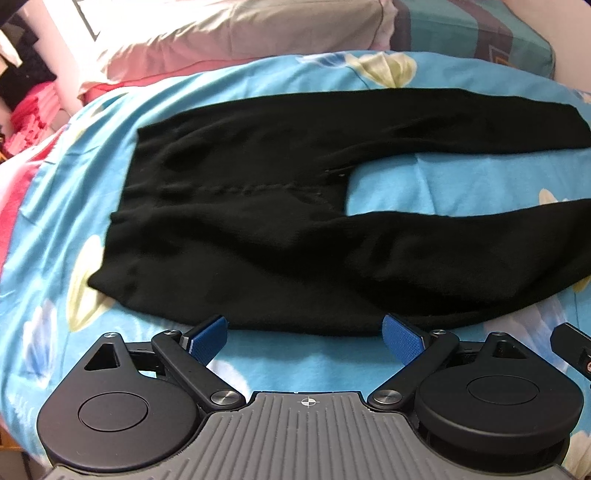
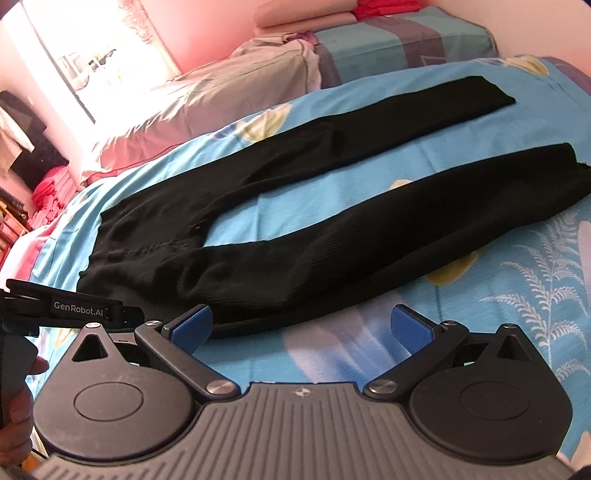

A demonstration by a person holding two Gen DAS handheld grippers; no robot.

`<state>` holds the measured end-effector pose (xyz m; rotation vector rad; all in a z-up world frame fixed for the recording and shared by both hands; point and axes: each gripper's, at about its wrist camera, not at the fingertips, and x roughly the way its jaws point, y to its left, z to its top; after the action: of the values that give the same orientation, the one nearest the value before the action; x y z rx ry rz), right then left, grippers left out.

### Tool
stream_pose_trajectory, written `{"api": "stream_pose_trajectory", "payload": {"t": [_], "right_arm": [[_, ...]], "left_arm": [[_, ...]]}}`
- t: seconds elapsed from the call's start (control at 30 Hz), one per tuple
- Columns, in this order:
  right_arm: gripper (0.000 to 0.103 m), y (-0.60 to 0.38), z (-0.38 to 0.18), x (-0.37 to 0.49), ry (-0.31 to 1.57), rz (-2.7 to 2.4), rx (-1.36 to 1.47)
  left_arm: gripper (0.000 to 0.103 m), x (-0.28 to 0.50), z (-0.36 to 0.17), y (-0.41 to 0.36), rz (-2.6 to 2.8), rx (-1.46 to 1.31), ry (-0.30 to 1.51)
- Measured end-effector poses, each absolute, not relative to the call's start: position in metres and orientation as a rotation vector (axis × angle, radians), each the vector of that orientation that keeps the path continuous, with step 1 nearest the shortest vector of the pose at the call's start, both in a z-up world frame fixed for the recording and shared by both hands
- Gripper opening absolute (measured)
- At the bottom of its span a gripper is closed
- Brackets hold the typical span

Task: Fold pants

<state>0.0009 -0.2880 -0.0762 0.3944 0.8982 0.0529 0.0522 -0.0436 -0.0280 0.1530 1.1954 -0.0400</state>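
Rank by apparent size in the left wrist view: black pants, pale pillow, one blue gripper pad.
1. Black pants, largest.
2. Pale pillow, partly cropped.
3. Blue pad of the open left gripper, smallest despite being nearest.

I see a bright blue bed sheet with pale flowers spread over the bed. Behind it lies a big pinkish-grey pillow. Far left I see a pile of pink folded cloth and a sunny window.
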Motion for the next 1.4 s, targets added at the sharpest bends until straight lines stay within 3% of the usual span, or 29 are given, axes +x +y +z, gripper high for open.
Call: {"api": "stream_pose_trajectory", "payload": {"t": [0.13,0.27,0.37,0.47,0.6,0.63,0.7,0.77,0.97,1.03,1.07,1.1,1.13,1.27,1.4], "right_arm": [[0.094,-0.327,-0.085,0.008,0.879,0.042,0.418],[0.05,-0.406,-0.1,0.01,0.856,-0.13,0.494],[0.055,-0.466,-0.113,0.01,0.828,-0.338,0.578],[0.08,-0.514,-0.126,0.019,0.773,-0.484,0.673],[0.08,-0.538,-0.141,0.041,0.698,-0.525,0.73],[0.073,-0.539,-0.142,0.05,0.697,-0.501,0.729],[0.019,-0.531,-0.148,0.065,0.741,-0.433,0.699],[0.013,-0.53,-0.147,0.07,0.784,-0.396,0.57],[0.014,-0.573,-0.15,0.04,0.759,-0.522,0.659],[0.03,-0.569,-0.146,0.039,0.753,-0.535,0.637],[0.049,-0.568,-0.142,0.038,0.745,-0.563,0.632],[0.061,-0.563,-0.136,0.036,0.731,-0.595,0.612],[0.062,-0.553,-0.126,0.031,0.706,-0.617,0.544],[0.058,-0.464,-0.099,0.013,0.72,-0.293,0.172],[0.029,-0.34,-0.107,-0.009,0.808,0.246,-0.14]], "left_arm": [[0.103,0.068,-0.043,-0.042,-0.053,0.083,1.165],[0.103,0.088,-0.073,-0.033,0.0,0.082,1.189],[0.103,0.1,-0.093,-0.023,0.034,0.071,1.224],[0.103,0.105,-0.107,-0.015,0.047,0.071,1.256],[0.103,0.103,-0.112,-0.015,0.041,0.083,1.248],[0.103,0.103,-0.112,-0.015,0.038,0.089,1.247],[0.103,0.103,-0.113,-0.015,0.035,0.099,1.246],[0.103,0.102,-0.113,-0.015,0.025,0.099,1.249],[0.103,0.087,-0.116,-0.01,0.002,0.064,1.233],[0.103,0.086,-0.115,-0.008,-0.002,0.051,1.233],[0.103,0.086,-0.115,-0.008,-0.003,0.049,1.236],[0.103,0.087,-0.114,-0.007,-0.004,0.049,1.238],[0.103,0.087,-0.112,-0.007,-0.005,0.052,1.237],[0.103,0.078,-0.102,-0.001,-0.018,0.051,1.194],[0.103,0.078,-0.107,0.009,-0.005,0.055,1.19]]}}
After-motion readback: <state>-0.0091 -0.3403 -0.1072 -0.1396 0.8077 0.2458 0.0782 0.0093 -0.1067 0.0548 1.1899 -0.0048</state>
